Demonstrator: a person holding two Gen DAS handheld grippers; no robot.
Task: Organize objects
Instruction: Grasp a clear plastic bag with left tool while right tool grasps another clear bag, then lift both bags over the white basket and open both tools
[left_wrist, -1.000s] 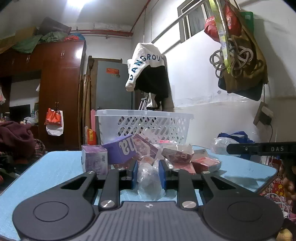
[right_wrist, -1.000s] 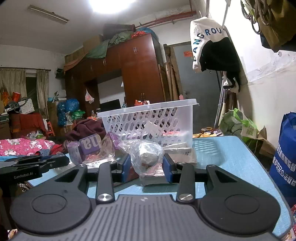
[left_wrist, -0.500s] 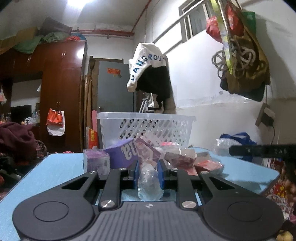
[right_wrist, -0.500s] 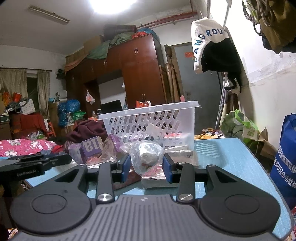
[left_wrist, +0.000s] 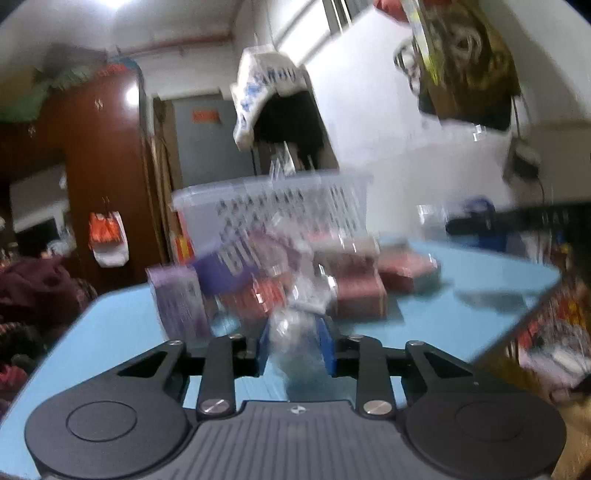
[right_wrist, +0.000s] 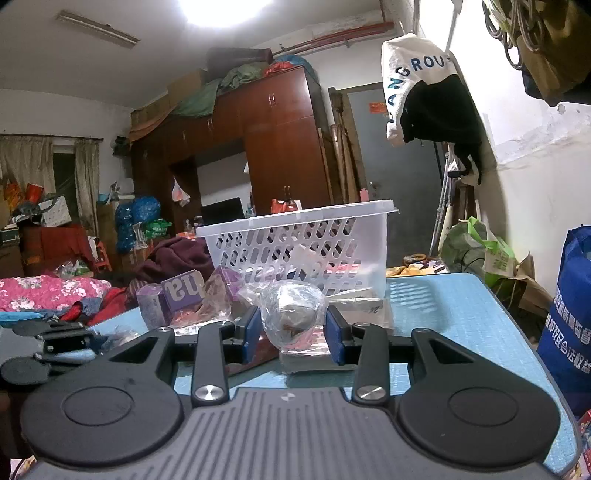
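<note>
Left gripper: its jaws are opening, with a clear plastic packet sitting between the blue pads; the view is smearing with motion, so whether the pads are pressing it cannot be told
Clear plastic packet: it is lying in the gap of the left gripper, over the near part of the blue table, its lower end trailing toward the gripper body
Right gripper: it is pinching a clear bag with a pale bundle inside; both blue pads are meeting the bag's sides, the jaws standing partly apart around it
Clear bag: it is bulging up above the pads of the right gripper, in front of the basket
White basket: it is standing on the far part of the table, beyond both grippers, with packets showing through its slotted wall
Purple boxes: they are lying left of the right gripper's bag, in front of the basket's left corner; in the left wrist view one purple box is standing upright just beyond the left pad
Red packets: they are lying on the table ahead and right of the left gripper, between it and the basket
Other gripper seen from the right wrist: it is showing at the left edge, low beside the table
</note>
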